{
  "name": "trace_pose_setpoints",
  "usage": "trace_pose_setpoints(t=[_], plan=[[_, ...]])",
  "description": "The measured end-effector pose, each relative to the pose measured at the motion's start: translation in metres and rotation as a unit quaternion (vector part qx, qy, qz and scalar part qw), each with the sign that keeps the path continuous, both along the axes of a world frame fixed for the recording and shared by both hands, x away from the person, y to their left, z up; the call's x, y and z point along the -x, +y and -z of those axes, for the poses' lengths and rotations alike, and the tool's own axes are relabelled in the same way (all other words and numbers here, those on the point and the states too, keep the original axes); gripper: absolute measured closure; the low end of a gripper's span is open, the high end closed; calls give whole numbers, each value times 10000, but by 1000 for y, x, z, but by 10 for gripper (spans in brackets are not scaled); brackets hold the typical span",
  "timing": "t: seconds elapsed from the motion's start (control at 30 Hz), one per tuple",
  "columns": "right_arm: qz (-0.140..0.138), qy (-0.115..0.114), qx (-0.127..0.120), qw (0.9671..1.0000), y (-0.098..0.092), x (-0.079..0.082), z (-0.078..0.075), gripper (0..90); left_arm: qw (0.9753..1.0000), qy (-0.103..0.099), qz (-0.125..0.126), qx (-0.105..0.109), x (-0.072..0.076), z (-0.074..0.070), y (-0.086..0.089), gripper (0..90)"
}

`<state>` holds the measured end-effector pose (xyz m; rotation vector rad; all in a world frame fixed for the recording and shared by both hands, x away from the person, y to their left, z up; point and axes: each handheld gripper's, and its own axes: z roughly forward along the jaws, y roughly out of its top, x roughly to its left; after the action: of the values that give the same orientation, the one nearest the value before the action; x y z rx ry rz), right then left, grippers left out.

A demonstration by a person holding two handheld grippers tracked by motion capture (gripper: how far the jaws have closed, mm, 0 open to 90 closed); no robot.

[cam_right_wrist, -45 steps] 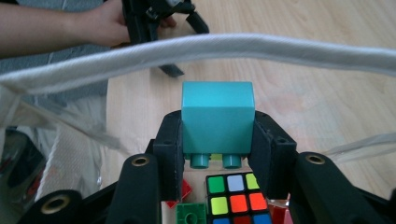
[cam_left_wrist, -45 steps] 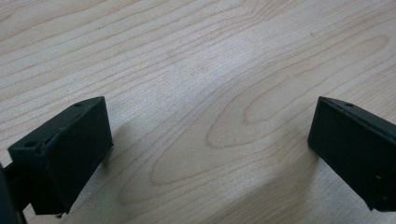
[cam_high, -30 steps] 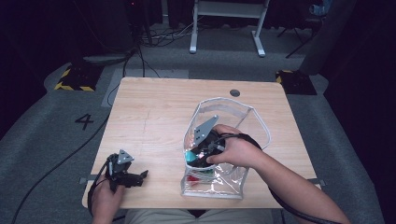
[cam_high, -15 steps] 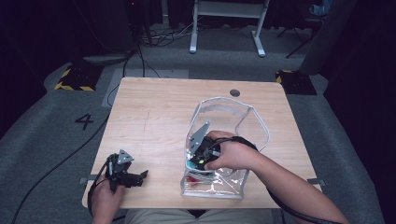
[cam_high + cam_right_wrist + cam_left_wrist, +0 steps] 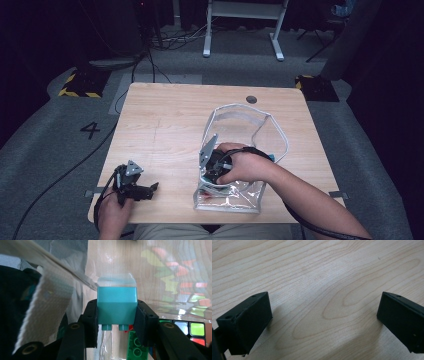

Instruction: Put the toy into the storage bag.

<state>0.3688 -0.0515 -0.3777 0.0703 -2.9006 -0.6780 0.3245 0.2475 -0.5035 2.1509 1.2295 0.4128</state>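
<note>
A clear plastic zip pouch [image 5: 250, 130] with a white-edged mouth lies on the wooden table [image 5: 165, 125]. My right gripper [image 5: 206, 172] reaches into the pouch, shut on a teal toy brick [image 5: 117, 305] held between its two black jaws. Beneath that brick inside the pouch lie a green studded brick [image 5: 136, 346] and a colour-tiled puzzle cube [image 5: 190, 328]. The pouch's white zip edge [image 5: 47, 307] crosses the left of the right gripper view. My left gripper [image 5: 145, 191] rests at the table's front left corner, its jaws wide apart over bare wood [image 5: 324, 297], nothing between them.
A round dark grommet [image 5: 251, 99] sits near the table's far edge. Beyond the table stand a white metal frame [image 5: 242, 25] and cables on grey floor. A floor mark "4" [image 5: 90, 130] lies to the left. Yellow-black taped blocks [image 5: 80, 82] flank the far corners.
My right gripper has moved toward the table's front edge and lower into the pouch, with the teal brick in it. The left gripper has stayed put.
</note>
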Motion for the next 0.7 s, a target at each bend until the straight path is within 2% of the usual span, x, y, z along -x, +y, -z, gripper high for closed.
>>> trace_pose_setpoints(t=[0.27, 0.53, 0.7], plan=[[-55, -44, 211, 9998, 6, 0, 5, 590, 10000, -9, -2, -8, 0, 0, 0, 0], [-125, 56, 468, 9988, 10, 1, 10, 589, 10000, 1, 3, -2, 0, 0, 0, 0], [-151, 3, 436, 9989, 11, -1, 12, 548, 10000, 0, 5, -2, 0, 0, 0, 0]])
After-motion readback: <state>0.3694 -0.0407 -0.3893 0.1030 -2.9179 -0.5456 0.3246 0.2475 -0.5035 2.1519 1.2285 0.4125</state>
